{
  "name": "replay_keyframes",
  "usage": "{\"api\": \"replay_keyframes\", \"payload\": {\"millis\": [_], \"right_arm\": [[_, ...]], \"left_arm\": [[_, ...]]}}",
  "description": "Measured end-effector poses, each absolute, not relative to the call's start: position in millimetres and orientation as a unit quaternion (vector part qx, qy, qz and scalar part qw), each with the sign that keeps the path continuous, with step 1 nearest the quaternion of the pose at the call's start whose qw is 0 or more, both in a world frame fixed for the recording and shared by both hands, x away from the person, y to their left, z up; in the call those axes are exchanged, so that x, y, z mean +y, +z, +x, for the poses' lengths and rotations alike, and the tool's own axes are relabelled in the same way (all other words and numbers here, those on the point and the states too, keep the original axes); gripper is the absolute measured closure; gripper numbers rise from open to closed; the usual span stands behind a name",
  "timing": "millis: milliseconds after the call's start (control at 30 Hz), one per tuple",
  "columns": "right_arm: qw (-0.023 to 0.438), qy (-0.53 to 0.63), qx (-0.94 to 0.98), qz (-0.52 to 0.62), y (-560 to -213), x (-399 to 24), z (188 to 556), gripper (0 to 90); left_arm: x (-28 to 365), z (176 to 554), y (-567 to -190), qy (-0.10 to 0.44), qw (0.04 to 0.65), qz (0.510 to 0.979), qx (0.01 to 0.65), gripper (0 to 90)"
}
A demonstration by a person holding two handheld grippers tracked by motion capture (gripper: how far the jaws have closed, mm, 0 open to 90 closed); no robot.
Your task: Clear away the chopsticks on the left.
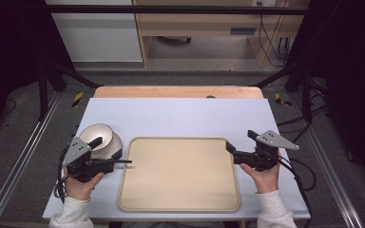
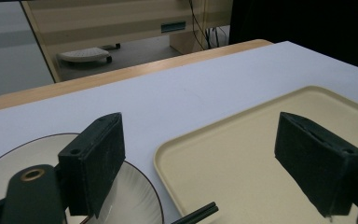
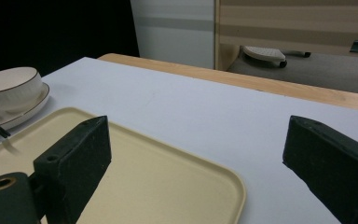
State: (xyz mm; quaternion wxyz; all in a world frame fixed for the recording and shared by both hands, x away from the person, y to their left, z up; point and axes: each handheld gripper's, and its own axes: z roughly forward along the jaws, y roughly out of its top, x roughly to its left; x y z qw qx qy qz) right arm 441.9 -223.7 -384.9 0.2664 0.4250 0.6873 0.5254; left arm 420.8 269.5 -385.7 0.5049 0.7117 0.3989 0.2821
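Both claws, the left gripper [image 1: 116, 164] and the right gripper [image 1: 231, 151], are spread wide and pinching nothing. The bowl [image 1: 96, 136] at the table's [image 1: 180, 116] left edge looks hard, slippery and breakable; grab its rim.

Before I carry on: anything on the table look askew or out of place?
One thing: the black chopsticks lie off the plate with their tips over the tray's left rim, bridging the two. The bowl sits upright on the plate; nothing looks spilled or damaged.
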Motion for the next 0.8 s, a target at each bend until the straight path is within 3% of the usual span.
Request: {"api": "replay_keyframes", "payload": {"millis": [800], "right_arm": [[0.258, 0.519, 0.7, 0.416, -376, -210, 435, 8.0]], "left_arm": [[296, 401, -392, 0.274, 0.479, 0.734, 0.397, 16.8]]}}
